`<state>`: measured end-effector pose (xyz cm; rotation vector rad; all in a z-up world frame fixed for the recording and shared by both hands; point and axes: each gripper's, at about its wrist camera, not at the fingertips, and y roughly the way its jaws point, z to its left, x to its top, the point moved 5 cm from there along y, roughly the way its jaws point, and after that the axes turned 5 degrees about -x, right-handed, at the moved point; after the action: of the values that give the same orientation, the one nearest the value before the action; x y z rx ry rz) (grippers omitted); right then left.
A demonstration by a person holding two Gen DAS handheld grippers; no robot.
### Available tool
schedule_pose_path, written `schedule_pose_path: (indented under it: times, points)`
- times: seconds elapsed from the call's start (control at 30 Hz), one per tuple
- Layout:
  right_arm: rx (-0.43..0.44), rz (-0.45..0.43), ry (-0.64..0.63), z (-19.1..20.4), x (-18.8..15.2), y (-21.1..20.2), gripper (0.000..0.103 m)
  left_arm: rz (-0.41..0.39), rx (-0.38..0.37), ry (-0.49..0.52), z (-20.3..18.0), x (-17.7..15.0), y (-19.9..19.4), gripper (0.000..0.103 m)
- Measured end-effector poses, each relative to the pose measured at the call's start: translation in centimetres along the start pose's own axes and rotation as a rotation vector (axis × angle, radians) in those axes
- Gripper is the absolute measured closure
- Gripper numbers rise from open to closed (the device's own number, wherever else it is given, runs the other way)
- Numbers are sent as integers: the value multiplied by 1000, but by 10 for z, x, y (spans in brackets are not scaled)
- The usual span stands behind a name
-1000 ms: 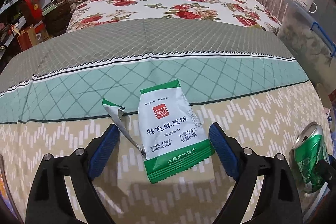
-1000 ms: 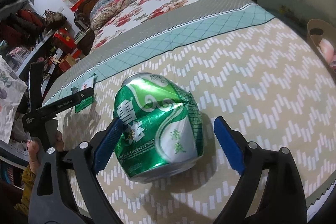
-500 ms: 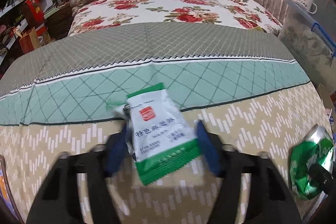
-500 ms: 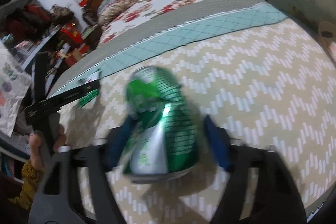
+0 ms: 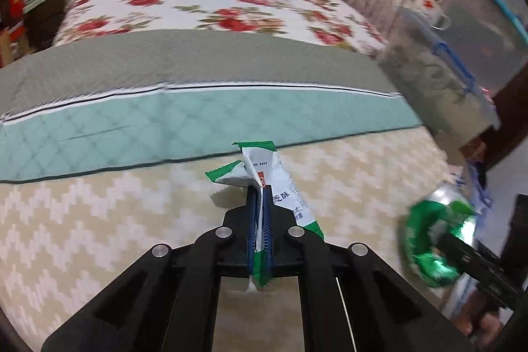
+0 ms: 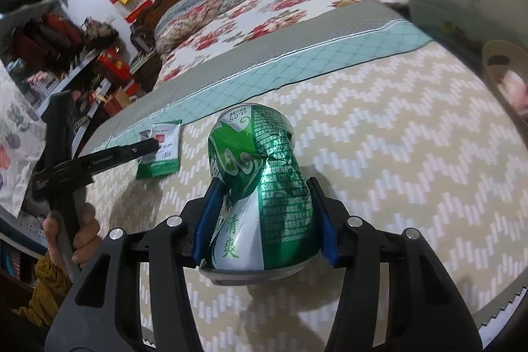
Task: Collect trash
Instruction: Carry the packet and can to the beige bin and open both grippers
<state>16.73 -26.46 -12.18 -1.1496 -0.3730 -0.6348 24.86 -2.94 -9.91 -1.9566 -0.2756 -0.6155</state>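
My left gripper (image 5: 259, 203) is shut on a white and green snack wrapper (image 5: 264, 169), which is pinched edge-on between the blue pads and held above the patterned bedspread (image 5: 99, 220). My right gripper (image 6: 264, 187) is shut on a dented green beer can (image 6: 260, 174), squeezing its lower half, tilted above the bedspread. In the right wrist view the left gripper (image 6: 155, 145) and the wrapper (image 6: 161, 150) show at the left. In the left wrist view the can (image 5: 432, 240) shows blurred at the right.
The bedspread (image 6: 396, 137) covers the bed's foot, with a teal and grey band beyond it. A floral quilt (image 5: 198, 5) lies further back. A clear plastic storage box (image 5: 439, 68) stands at the right. Cluttered shelves (image 6: 49, 38) are on the left.
Both grippers closed from open: the left on the wrapper, the right on the can. Both items have been lifted off the bedspread, and the can is now crushed narrower.
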Motion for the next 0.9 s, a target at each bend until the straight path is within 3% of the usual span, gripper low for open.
schedule_pose_path:
  times: [0.33, 0.7, 0.9]
  points:
    - [-40, -121, 126, -77, 14, -47, 50, 17, -145, 187, -135, 25, 10, 99]
    - [-217, -324, 343, -243, 55, -126, 50, 103, -228, 431, -329, 49, 100, 99]
    - [-233, -277, 405, -309, 85, -101, 50, 154, -252, 476, -397, 56, 154, 99]
